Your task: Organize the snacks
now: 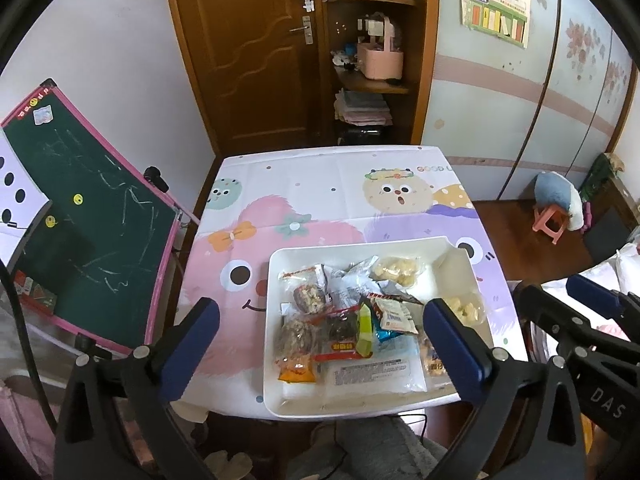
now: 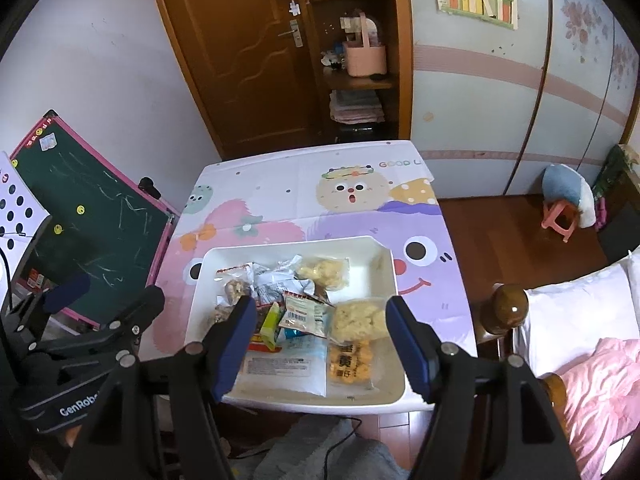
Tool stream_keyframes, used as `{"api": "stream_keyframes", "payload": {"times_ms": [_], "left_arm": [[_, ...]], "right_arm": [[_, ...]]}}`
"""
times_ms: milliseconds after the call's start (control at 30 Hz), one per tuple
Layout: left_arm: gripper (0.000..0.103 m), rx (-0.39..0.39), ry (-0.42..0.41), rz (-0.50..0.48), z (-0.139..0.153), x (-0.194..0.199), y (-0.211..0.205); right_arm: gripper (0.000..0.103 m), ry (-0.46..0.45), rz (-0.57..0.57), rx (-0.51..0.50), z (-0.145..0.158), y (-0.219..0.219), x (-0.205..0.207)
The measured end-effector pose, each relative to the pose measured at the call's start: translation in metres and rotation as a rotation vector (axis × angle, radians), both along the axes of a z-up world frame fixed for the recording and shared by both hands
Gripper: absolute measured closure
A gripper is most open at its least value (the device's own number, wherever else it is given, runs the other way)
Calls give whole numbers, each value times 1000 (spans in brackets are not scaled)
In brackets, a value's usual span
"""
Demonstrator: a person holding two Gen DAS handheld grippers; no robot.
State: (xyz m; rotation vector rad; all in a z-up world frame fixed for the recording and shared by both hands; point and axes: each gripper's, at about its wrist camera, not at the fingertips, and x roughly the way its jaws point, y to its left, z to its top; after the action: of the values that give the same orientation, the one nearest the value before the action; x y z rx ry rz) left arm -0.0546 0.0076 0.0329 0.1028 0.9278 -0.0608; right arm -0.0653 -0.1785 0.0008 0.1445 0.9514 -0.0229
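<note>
A white tray [image 1: 276, 264] [image 2: 208, 264] sits on the near part of a table with a cartoon cloth [image 1: 304, 192] [image 2: 280, 184]. Inside lie several wrapped snacks: a yellow puff bag [image 1: 396, 272] [image 2: 322, 272], brown round cakes [image 1: 310, 298], a green stick pack [image 1: 365, 330] [image 2: 272, 322], an orange pack [image 1: 296, 368], a yellow egg-yolk pack [image 2: 350, 364] and a flat white packet [image 1: 374, 372] [image 2: 286, 364]. My left gripper [image 1: 320, 348] hovers above the tray's near half, open wide, nothing between its blue pads. My right gripper [image 2: 320, 344] hangs open over the tray's near right part, holding nothing.
A green chalkboard with pink frame [image 1: 88, 220] [image 2: 92, 216] leans left of the table. Behind are a wooden door [image 1: 248, 48] and shelves with a pink basket [image 1: 378, 60]. At right are a wooden floor, a pink stool [image 2: 558, 216] and a bed with a pink quilt [image 2: 600, 392].
</note>
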Motion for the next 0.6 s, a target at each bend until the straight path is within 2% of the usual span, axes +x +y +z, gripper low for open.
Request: {"api": "stream_keyframes", "payload": {"times_ms": [600], "left_arm": [[1,15,5,-2,0,-6,1]], "right_arm": [[35,-30,-14,-29,8,6,-9]]}}
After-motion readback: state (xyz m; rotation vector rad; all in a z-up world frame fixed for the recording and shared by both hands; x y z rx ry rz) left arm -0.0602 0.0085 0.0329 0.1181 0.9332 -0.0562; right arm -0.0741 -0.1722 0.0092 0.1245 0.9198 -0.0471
